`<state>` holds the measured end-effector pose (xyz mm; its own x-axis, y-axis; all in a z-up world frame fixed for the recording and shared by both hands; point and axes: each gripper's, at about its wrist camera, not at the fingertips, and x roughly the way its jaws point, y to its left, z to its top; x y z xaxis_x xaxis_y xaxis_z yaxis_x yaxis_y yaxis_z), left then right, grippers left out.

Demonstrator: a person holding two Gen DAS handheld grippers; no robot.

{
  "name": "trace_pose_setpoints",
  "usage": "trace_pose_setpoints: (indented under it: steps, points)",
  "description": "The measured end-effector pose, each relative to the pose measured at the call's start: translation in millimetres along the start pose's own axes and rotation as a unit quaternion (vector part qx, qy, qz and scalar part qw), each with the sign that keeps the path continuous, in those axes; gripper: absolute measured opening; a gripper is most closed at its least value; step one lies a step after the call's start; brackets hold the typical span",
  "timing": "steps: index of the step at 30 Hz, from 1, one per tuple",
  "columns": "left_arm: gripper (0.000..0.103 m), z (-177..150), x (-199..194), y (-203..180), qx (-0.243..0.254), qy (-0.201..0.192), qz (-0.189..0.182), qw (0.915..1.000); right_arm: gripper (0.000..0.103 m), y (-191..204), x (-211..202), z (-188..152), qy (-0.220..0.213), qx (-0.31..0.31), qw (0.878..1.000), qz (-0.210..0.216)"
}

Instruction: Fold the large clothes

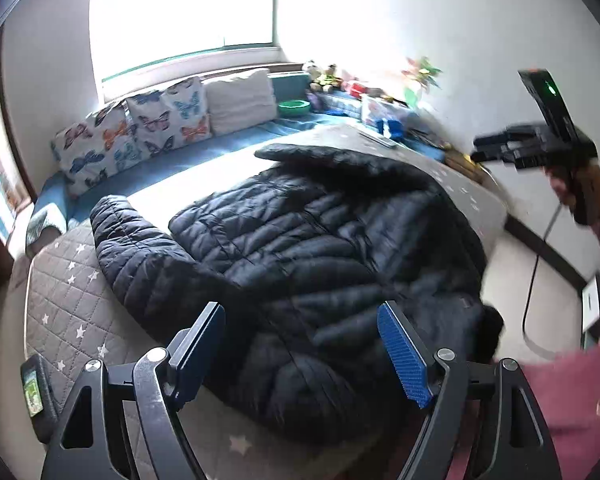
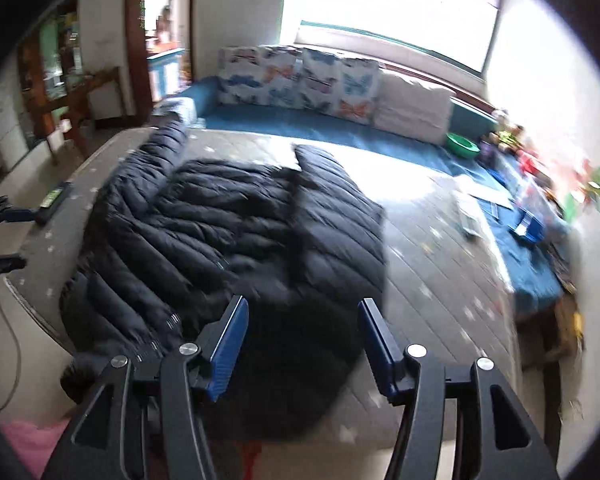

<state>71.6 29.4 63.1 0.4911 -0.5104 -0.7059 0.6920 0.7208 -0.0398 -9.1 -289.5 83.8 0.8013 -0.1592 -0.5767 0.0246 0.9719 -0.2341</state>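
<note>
Left gripper (image 1: 300, 344), lower centre of its view: fingers spread, nothing between them. Black puffer jacket (image 1: 300, 240) lies mid-frame on the grey star-quilted bed cover (image 1: 68, 304), one sleeve (image 1: 140, 256) extending left. Right gripper (image 2: 302, 350), lower centre: fingers spread wide, empty, over the jacket's near edge.

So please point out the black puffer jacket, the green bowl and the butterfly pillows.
black puffer jacket (image 1: 300, 240), left wrist view, quilted body.
green bowl (image 1: 294, 107), left wrist view, rim.
butterfly pillows (image 2: 320, 76), right wrist view, front face.
</note>
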Motion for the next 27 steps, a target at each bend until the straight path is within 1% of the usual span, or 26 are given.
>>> trace_pose_setpoints:
  steps: [2,3,4,6,8,10,13,15,16,17,18,19,21,22,23,24,25,27]
  points:
    - [0.084,16.4,22.5,19.4,-0.021,0.011,0.006,0.9997,0.062,2.9,24.3,14.5,0.006,-0.017,0.999,0.034]
    - [0.084,23.4,31.8,23.4,-0.027,0.015,0.007,0.9995,0.062,5.4,43.5,25.7,0.01,-0.024,0.998,0.051]
    - [0.084,32.7,46.1,34.0,-0.04,0.023,0.003,0.9989,0.062,11.5,56.4,27.5,0.016,-0.031,0.998,0.061]
    - [0.084,44.0,66.0,34.5,-0.056,0.034,-0.003,0.9978,0.062,18.2,86.2,37.1,0.037,-0.046,0.995,0.082]
    - [0.084,57.4,96.3,48.2,-0.081,0.05,-0.02,0.9952,0.062,27.3,122.4,46.9,0.056,-0.057,0.993,0.089]
    - [0.084,67.1,119.6,53.3,-0.098,0.062,-0.026,0.9929,0.062,33.8,162.4,58.8,0.084,-0.067,0.989,0.103]
    - [0.084,76.1,162.5,63.5,-0.12,0.085,-0.044,0.9882,0.062,35.0,202.6,54.4,0.131,-0.061,0.983,0.115]
    - [0.084,82.3,191.4,74.0,-0.138,0.106,-0.052,0.9834,0.062,30.4,223.8,52.3,0.151,-0.047,0.981,0.114]
    - [0.084,81.9,204.8,76.6,-0.147,0.112,-0.052,0.9814,0.062,29.1,221.5,42.2,0.158,-0.043,0.981,0.109]
    - [0.084,82.2,216.1,80.5,-0.159,0.121,-0.051,0.9786,0.06,26.7,223.7,41.5,0.16,-0.039,0.981,0.1]
    - [0.084,83.3,229.2,86.7,-0.173,0.132,-0.056,0.9745,0.06,22.9,226.0,40.8,0.161,-0.037,0.983,0.077]
    - [0.084,84.7,237.2,91.5,-0.18,0.136,-0.056,0.9725,0.06,18.7,223.3,36.5,0.162,-0.038,0.984,0.059]
    - [0.084,83.6,248.5,100.9,-0.194,0.143,-0.044,0.9694,0.06,8.9,218.0,30.4,0.158,-0.045,0.986,-0.011]
    - [0.084,82.8,252.0,104.7,-0.2,0.145,-0.043,0.9681,0.06,5.2,216.1,24.5,0.157,-0.044,0.986,-0.037]
    - [0.084,80.7,255.8,109.8,-0.21,0.146,-0.042,0.9658,0.06,-5.1,212.8,19.1,0.158,-0.04,0.984,-0.071]
    - [0.084,78.6,258.7,113.7,-0.216,0.149,-0.042,0.9641,0.06,-16.5,209.7,12.9,0.162,-0.03,0.982,-0.091]
    - [0.084,76.4,260.3,116.7,-0.219,0.152,-0.039,0.9632,0.06,-28.1,207.5,7.0,0.169,-0.013,0.981,-0.098]
    - [0.084,71.2,266.6,121.3,-0.219,0.161,-0.024,0.962,0.06,-48.4,204.2,-3.7,0.185,0.024,0.978,-0.094]
